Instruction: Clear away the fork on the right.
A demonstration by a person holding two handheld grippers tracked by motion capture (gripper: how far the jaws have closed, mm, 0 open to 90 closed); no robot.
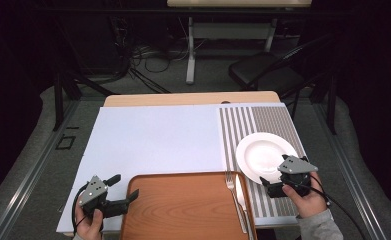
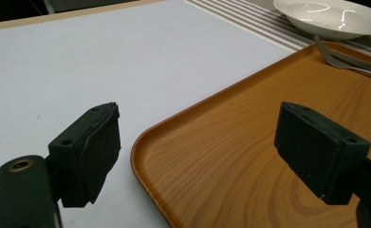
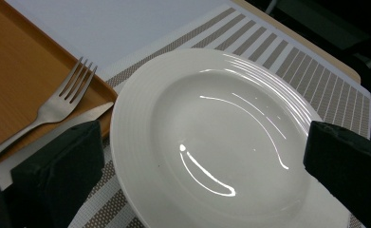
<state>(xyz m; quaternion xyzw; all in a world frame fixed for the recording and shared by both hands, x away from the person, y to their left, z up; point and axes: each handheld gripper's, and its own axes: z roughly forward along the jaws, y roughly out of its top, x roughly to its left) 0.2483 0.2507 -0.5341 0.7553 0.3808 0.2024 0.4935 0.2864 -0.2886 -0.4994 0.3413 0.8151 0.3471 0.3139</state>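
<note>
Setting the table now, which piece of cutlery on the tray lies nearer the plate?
The knife, at the tray's right edge; the fork lies just left of it.

From my station I see a dark room beyond the table (image 1: 188,98), whose pale wooden far edge shows past a white sheet (image 1: 153,140). The floor (image 1: 33,165) is grey carpet. Behind the table's far edge, a tangle of black cables (image 1: 143,60) lies on the floor beside the white leg (image 1: 190,50) of another desk (image 1: 238,3), whose light top crosses the upper edge. A black chair (image 1: 265,70) stands past the table's far right corner. The walls are, I think, black curtain; it is too dim to tell.
</note>
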